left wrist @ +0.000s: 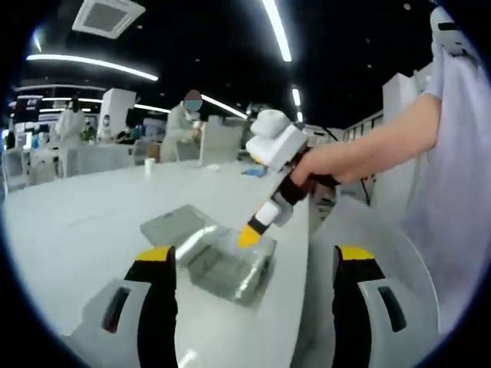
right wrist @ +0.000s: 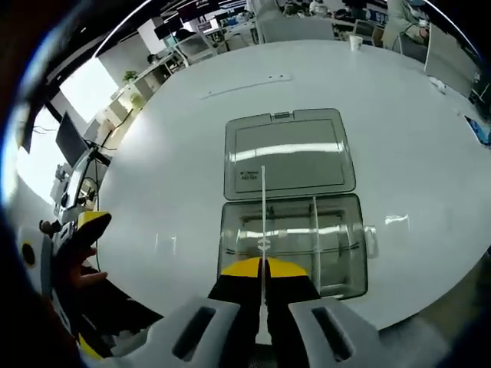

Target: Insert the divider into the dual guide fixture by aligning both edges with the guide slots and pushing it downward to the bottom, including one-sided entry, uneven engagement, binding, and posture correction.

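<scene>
Left gripper [left wrist: 255, 264], its yellow-tipped black jaws spread wide with nothing between them, hangs over the near edge of a white table [left wrist: 77, 222] in the left gripper view. Beyond its jaws a clear plastic box [left wrist: 230, 264] sits on the tabletop with its lid [left wrist: 173, 224] folded flat to the left. Above the box, a person's hand [left wrist: 311, 165] holds the right gripper [left wrist: 248, 235], whose yellow tips point down into the open box. Farther back stand white partitions and seated people under long ceiling lights.

Seen from the right gripper view, the left gripper [right wrist: 92, 222] shows at the left edge, just off the table. At centre, the right gripper [right wrist: 263, 272] is clenched on a thin clear divider [right wrist: 263, 207], seen edge-on as a pale line rising from between the closed jaws. The divider stands over the left part of the box [right wrist: 291, 241], whose walls carry ribbed guide slots; how far it sits in them cannot be told. Another upright divider [right wrist: 314, 238] stands to its right inside the box. The lid [right wrist: 288, 153] lies open on the table [right wrist: 169, 153] beyond.
</scene>
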